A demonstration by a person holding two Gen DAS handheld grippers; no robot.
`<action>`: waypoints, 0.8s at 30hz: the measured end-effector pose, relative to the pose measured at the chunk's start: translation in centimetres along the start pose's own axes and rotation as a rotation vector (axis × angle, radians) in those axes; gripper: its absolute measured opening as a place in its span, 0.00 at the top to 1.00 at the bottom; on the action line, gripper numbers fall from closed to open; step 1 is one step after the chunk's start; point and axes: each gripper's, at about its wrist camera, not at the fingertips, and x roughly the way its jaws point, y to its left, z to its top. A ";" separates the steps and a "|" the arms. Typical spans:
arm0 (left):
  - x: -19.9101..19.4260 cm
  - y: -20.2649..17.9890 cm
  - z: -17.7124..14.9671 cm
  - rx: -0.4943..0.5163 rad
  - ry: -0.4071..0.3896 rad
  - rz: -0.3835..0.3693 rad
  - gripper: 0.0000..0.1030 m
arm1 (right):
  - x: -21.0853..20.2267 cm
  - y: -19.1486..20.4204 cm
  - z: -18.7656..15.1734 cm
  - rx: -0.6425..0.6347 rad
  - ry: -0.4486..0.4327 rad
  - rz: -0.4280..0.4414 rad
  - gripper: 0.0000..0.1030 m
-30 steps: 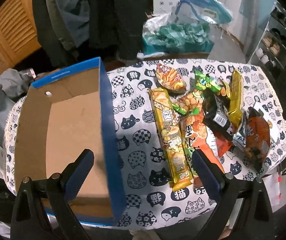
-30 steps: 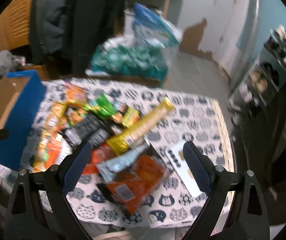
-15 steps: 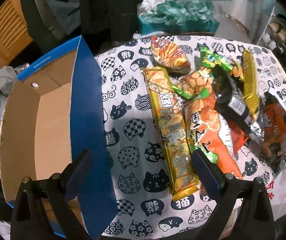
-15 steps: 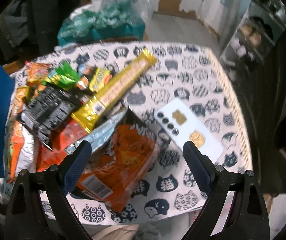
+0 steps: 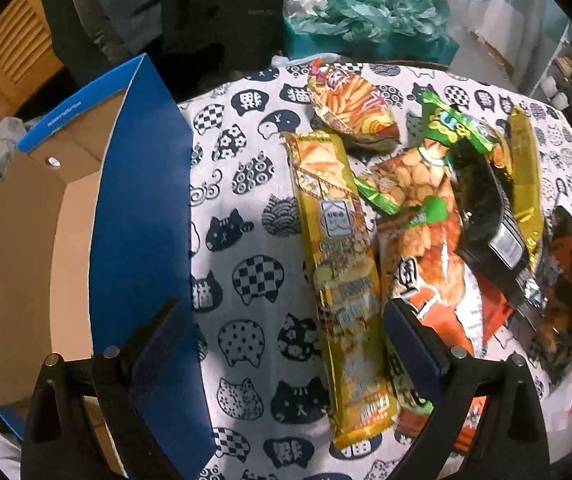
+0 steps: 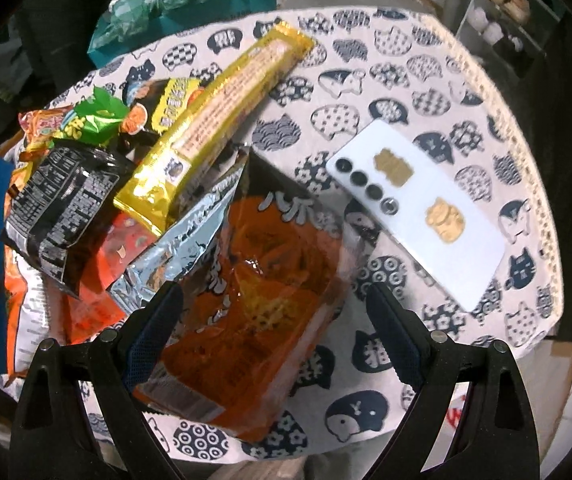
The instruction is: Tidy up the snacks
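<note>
Since both jaws stand wide open w/ nothing held, risks are all in the first grab. Left to right: cardboard box (image 5: 45,240) w/ blue outer wall sits at the table's (image 5: 245,200) left edge, looks empty inside. Left gripper (image 5: 286,344) hovers low btwn that wall and the long yellow packet (image 5: 338,248); its left pad is close to the blue wall, so closing here could catch or shove the box. Yellow packet lies flat, glossy, slippery-looking. Snack pile overlaps heavily: green bag (image 5: 446,128), black pack (image 6: 57,208), gold stick (image 6: 221,120) lying across others. Right gripper (image 6: 273,332) straddles the orange foil bag (image 6: 261,280); crinkly, prob. slides or drags neighbours. White phone (image 6: 418,208) lies just beside it; a sweep could knock it off.
</note>
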 end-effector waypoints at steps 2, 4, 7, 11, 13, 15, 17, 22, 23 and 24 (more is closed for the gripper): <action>0.1 -0.7 0.3 0.006 0.005 -0.008 0.04 | 0.7 0.1 0.0 0.004 0.012 0.010 0.12; 0.4 -1.3 0.8 0.003 0.001 -0.003 0.04 | 1.1 0.4 -0.1 -0.001 0.020 0.019 0.12; 1.4 -1.6 1.6 -0.001 0.003 0.000 0.04 | 1.3 0.5 -0.1 -0.010 0.012 0.029 0.22; 1.5 -0.9 2.2 -0.011 0.001 0.015 0.04 | 1.0 0.2 0.1 -0.006 0.020 0.065 0.33; 1.6 -0.9 2.6 -0.016 0.002 0.012 0.04 | 0.7 -0.4 0.2 0.007 0.022 0.096 0.39; 1.7 -1.2 2.9 -0.015 0.008 0.002 0.04 | 0.5 -0.9 0.4 0.005 0.018 0.107 0.44; 1.9 -1.6 3.1 -0.010 0.013 0.004 0.04 | 0.2 -1.2 0.5 -0.014 0.002 0.101 0.48; 2.8 -2.6 3.9 0.017 0.011 0.025 0.04 | -0.6 -0.4 0.7 -0.105 -0.062 0.010 0.55; 3.1 -2.5 4.0 0.008 0.015 0.018 0.04 | -0.9 -0.3 0.7 -0.129 -0.079 -0.019 0.55; 3.3 -2.3 3.9 -0.001 0.019 0.012 0.04 | -1.0 -0.2 0.7 -0.145 -0.085 -0.032 0.55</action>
